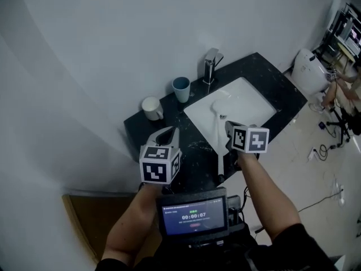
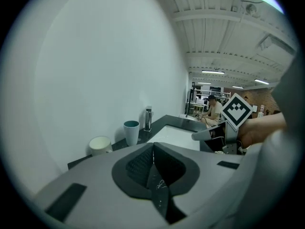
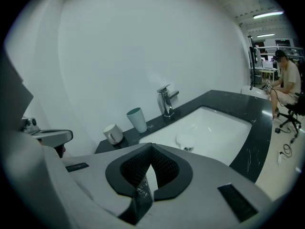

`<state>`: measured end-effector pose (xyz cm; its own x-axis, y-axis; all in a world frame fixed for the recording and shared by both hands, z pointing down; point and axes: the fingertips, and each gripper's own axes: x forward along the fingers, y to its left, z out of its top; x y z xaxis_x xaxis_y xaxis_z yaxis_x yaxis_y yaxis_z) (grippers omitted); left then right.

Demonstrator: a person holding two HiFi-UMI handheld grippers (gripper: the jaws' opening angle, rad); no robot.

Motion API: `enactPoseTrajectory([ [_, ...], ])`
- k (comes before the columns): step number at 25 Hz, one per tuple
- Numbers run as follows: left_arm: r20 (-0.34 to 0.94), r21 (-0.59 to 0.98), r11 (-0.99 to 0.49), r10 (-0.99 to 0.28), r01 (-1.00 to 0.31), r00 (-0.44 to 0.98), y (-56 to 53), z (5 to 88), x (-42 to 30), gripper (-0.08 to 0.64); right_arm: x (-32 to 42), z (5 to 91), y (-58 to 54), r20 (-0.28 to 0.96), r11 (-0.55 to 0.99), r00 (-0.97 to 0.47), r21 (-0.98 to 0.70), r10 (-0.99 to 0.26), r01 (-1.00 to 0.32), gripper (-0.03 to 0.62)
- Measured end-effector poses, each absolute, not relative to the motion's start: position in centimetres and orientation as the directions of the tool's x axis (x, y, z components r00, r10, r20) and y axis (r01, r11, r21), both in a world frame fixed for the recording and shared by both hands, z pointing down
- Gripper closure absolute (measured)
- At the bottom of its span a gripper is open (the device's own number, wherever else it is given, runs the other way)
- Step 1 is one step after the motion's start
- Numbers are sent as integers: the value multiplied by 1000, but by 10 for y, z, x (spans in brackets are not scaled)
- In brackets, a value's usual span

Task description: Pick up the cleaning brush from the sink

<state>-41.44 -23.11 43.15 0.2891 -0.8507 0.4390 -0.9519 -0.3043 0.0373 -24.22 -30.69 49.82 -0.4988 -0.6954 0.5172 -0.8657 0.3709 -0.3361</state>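
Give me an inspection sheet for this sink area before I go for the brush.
Surface: dark marbled countertop holding a white rectangular sink.
Job's things: white cleaning brush lying in the sink near the drain, not held.
Clutter: teal cup, white mug and chrome faucet along the wall side.
Grippers: left tongs shut and empty above the counter; right tongs shut and empty, pointing at the sink.
Cables: loose cables on the floor to the right.
Surroundings: plain white wall; seated person beyond the counter's far end.
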Motion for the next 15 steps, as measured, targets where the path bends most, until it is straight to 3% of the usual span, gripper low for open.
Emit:
enactPoseTrajectory([
  [11, 624, 143, -315, -707, -938, 332, -275, 490, -408, 538, -245, 566, -348, 710, 226, -407, -341, -574, -913, 586],
  [12, 635, 157, -308, -696, -938, 335, -278, 495, -409, 538, -247, 574, -350, 726, 221, -408, -345, -554, -912, 564],
  [13, 647, 173, -302, -683, -938, 339, -280, 501, -410, 538, -250, 581, -352, 740, 216, -409, -348, -534, -912, 493],
  [15, 666, 197, -289, -661, -937, 344, -284, 511, -412, 538, -252, 596, -355, 768, 191, -400, -353, -500, -916, 491],
])
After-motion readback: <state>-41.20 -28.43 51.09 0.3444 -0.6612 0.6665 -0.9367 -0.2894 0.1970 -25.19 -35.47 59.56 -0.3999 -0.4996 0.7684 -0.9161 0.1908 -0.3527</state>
